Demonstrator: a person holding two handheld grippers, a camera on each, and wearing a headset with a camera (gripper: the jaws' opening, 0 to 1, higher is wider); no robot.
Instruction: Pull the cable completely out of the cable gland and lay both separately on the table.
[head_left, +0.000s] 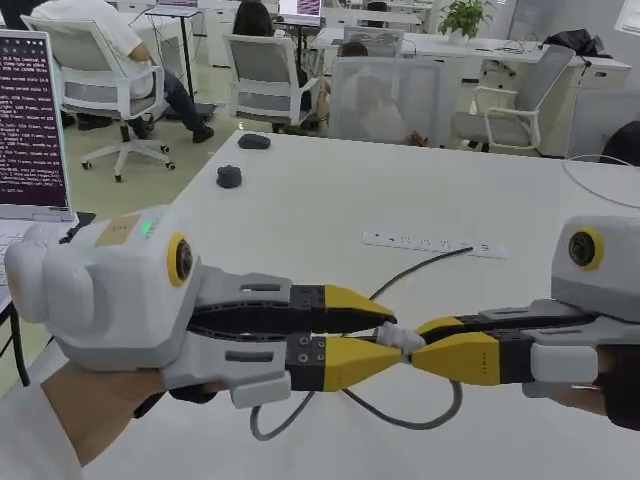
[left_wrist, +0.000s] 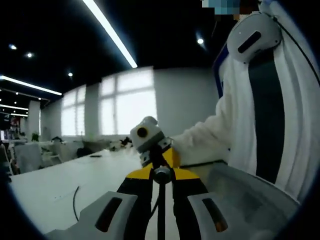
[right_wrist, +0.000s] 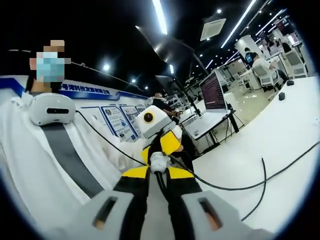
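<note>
The two grippers met tip to tip low over the white desk (head_left: 330, 190), with the cable gland (head_left: 407, 340) caught between them at about 5 o'clock from the middle of the head view. The left gripper (head_left: 392, 336) reached in from 9 o'clock, its yellow fingers pinching the pale gland from above and below. The right gripper (head_left: 424, 350) came in from 3 o'clock. Its fingers were closed almost to a point at the gland's other end and appeared to nip the cable (head_left: 400, 424) right where it left the gland, though the exact contact was hard to make out.

The grey cable was still threaded through the gland. One run curved away toward 1 o'clock, to a white power strip (head_left: 432, 243) lying flat on the desk. The other dropped from the fingers and looped across the desk toward 7 o'clock.

In the left gripper view the gland (left_wrist: 161, 174) sat as a grey ring between the yellow tips, and the cable (left_wrist: 161, 215) ran back between the fingers. In the right gripper view the gland (right_wrist: 159, 161) sat just past the fingertips.

Toward 11 o'clock lay a dark mouse (head_left: 229, 177), and an open laptop (head_left: 30, 125) stood at 9 o'clock.
</note>
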